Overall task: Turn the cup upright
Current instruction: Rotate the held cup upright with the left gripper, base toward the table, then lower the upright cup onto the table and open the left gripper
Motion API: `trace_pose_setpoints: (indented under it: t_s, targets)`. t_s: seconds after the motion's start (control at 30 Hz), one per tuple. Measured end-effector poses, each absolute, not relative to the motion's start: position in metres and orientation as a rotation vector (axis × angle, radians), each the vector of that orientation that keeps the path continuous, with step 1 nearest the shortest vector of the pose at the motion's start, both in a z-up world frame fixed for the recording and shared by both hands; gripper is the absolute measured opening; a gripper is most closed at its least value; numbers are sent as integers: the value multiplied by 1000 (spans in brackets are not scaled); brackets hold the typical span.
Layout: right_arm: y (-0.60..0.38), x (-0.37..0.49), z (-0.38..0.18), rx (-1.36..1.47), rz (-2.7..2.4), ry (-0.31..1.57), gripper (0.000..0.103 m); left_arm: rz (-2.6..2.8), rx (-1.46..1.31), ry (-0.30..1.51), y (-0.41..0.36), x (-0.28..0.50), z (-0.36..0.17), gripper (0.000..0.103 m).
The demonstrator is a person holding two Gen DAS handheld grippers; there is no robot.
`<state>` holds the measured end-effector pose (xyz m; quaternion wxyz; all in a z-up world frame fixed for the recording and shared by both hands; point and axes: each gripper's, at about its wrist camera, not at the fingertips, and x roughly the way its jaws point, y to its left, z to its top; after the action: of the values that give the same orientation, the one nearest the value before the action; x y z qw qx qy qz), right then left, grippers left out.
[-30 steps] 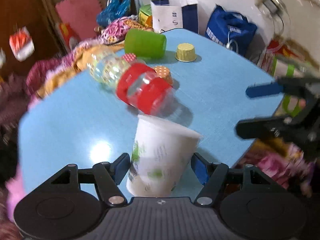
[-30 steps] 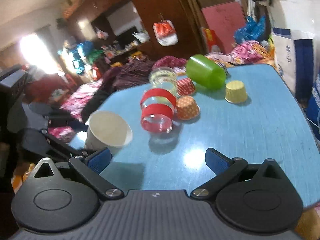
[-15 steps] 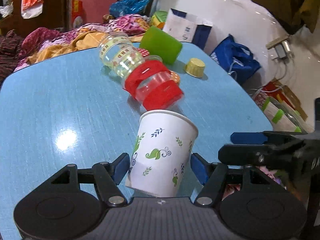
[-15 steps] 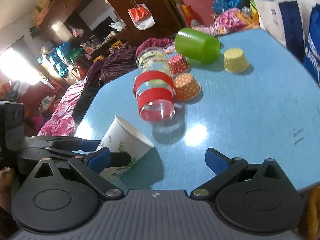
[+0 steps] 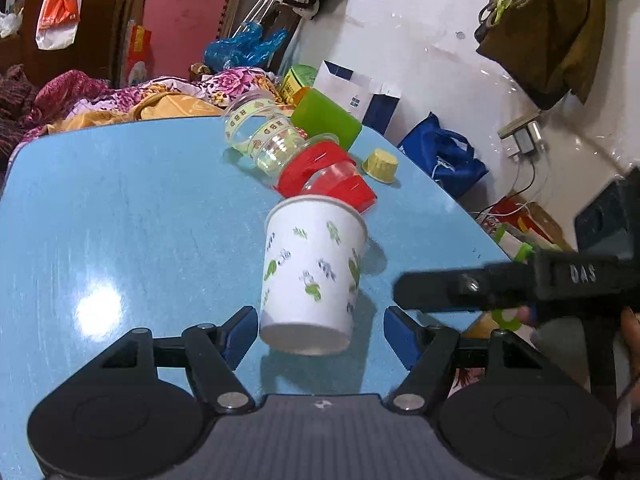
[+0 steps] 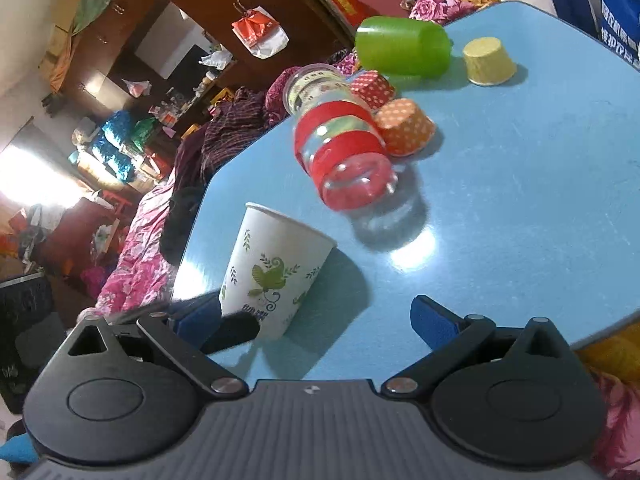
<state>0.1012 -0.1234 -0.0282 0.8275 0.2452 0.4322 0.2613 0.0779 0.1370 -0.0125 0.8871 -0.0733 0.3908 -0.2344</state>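
A white paper cup [image 5: 313, 276] with green leaf prints stands upright, mouth up, on the blue table [image 5: 120, 216] near its front edge. It also shows in the right wrist view [image 6: 276, 272]. My left gripper [image 5: 318, 334] is open, its blue pads either side of the cup's base with a gap on the right. My right gripper [image 6: 316, 320] is open and empty; the cup stands ahead of its left finger. The right gripper also shows as a dark bar in the left wrist view [image 5: 500, 286].
A clear jar with red bands [image 6: 344, 160] lies on its side behind the cup. A second clear jar [image 5: 256, 136], a green cup [image 6: 400, 52] on its side, and yellow [image 6: 490, 62], orange [image 6: 406, 126] and red dotted [image 6: 370, 88] cupcake liners sit farther back.
The cup has gone from tilted in my left gripper's hold to standing upright on the table. The left jaws have opened off it.
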Motion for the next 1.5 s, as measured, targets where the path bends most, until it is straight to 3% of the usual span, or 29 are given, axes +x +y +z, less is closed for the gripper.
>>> trace_pose_setpoints:
  t_s: [0.3, 0.5, 0.6, 0.83, 1.23, 1.4, 1.5]
  targets:
    - [-67, 130, -8, 377, 564, 999, 98, -555, -173, 741, 148, 63, -19, 73]
    - [-47, 139, -9, 254, 486, 1036, 87, -577, -183, 728, 158, 59, -28, 73]
    - [-44, 143, -13, 216, 465, 1062, 77, -575, -200, 708, 166, 54, -29, 73]
    - [-45, 135, -8, 155, 486, 1031, 73, -523, -224, 678, 177, 50, -35, 74]
    - [-97, 77, 15, 38, 558, 545, 72, -470, -240, 531, 161, 35, -17, 74]
    - [-106, 49, -15, -101, 483, 195, 72, -425, -258, 443, 146, 31, -10, 74]
    - [-103, 46, -43, -149, 457, 86, 72, -388, -271, 400, 136, 32, -9, 74]
